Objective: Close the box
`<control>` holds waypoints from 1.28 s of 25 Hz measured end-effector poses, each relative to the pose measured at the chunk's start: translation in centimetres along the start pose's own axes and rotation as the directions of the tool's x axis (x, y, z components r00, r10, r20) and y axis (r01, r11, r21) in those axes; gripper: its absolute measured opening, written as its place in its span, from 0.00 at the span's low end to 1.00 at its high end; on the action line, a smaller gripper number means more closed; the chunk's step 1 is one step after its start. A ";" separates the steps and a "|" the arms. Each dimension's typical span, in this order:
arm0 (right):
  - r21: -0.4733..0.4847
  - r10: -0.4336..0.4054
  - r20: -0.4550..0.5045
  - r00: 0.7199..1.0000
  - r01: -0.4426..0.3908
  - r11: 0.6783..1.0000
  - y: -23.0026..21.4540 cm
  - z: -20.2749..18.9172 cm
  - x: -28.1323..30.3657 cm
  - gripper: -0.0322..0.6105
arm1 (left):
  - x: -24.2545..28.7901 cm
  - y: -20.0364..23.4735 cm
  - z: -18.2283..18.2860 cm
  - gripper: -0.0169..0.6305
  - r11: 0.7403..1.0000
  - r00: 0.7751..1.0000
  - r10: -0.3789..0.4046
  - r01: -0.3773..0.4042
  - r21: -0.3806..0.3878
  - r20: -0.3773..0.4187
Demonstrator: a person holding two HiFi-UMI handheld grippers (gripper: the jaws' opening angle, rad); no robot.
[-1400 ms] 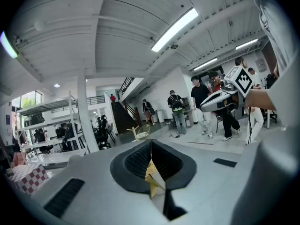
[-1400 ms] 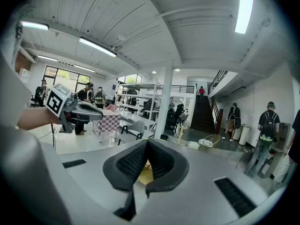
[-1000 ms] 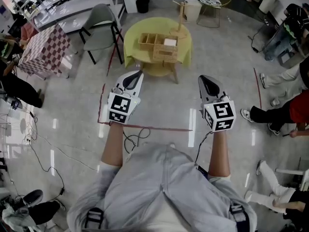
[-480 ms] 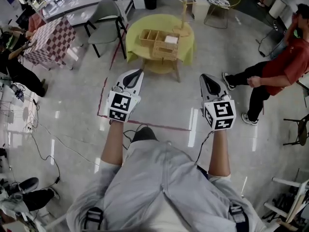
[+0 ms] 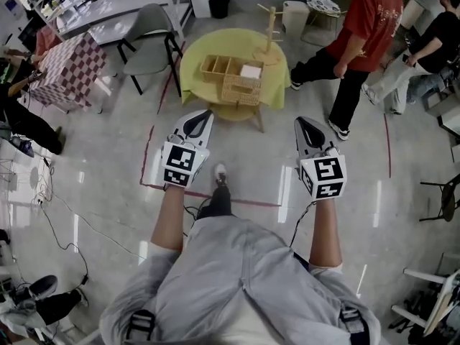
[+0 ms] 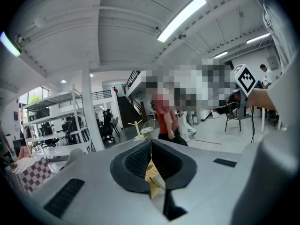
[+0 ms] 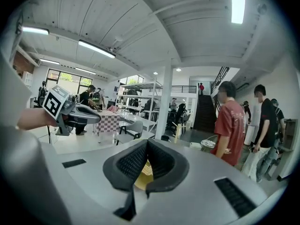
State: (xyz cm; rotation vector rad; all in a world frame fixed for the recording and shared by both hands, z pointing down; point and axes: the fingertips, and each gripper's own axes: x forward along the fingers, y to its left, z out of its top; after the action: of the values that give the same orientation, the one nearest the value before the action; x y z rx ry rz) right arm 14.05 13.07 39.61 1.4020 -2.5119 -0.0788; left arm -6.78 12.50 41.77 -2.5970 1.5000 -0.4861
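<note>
A wooden box (image 5: 230, 72) with several compartments and a woven front part stands on a round yellow-green table (image 5: 198, 56), well ahead of me; something white (image 5: 251, 71) lies in one compartment. My left gripper (image 5: 206, 113) and right gripper (image 5: 301, 120) are held out side by side over the floor, both pointing at the table and far short of it. Both are shut with nothing between the jaws. In the left gripper view the box (image 6: 150, 170) shows small past the gripper (image 6: 151, 143). In the right gripper view the table (image 7: 139, 181) shows under the gripper (image 7: 146, 143).
A wooden peg stand (image 5: 269, 21) rises at the table's back edge. A person in a red shirt (image 5: 365, 20) walks just right of the table. A grey chair (image 5: 149, 37) and a checkered table (image 5: 67, 68) stand left. Red tape (image 5: 237, 197) and a cable (image 5: 195, 210) lie on the floor.
The person in red has walked from the far right to beside the table. My foot has stepped forward between the arms. Both grippers stay shut and level.
</note>
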 end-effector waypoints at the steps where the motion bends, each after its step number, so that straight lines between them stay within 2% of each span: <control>1: -0.005 -0.004 -0.001 1.000 0.004 1.000 -0.4 0.1 1.2 0.09 | 1.1 0.9 -0.1 0.07 1.000 1.000 -0.003 0.003 -0.003 0.002; 11: 0.000 -0.064 0.018 0.998 0.064 0.998 -5.7 5.0 14.2 0.09 | 12.1 11.8 2.7 0.07 0.999 0.998 -0.044 0.043 0.015 0.048; 19: 0.003 -0.086 -0.028 0.996 0.086 0.996 -9.3 5.6 23.1 0.09 | 20.4 17.6 2.3 0.07 0.995 0.994 -0.102 0.102 -0.005 0.031; 26: 0.015 -0.090 -0.052 0.995 0.091 0.996 -12.2 4.9 29.7 0.09 | 26.9 20.4 1.2 0.07 0.988 0.988 -0.154 0.154 -0.010 0.011; 32: 0.003 -0.098 -0.054 0.994 0.098 0.995 -14.5 4.6 32.8 0.09 | 30.8 20.9 0.9 0.07 0.979 0.980 -0.201 0.201 -0.010 0.004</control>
State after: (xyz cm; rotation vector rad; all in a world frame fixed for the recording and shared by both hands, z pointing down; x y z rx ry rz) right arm 8.55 -22.69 39.26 1.5085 -2.4018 -0.0520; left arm -9.52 -24.64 42.60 -2.7714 1.2474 -0.4942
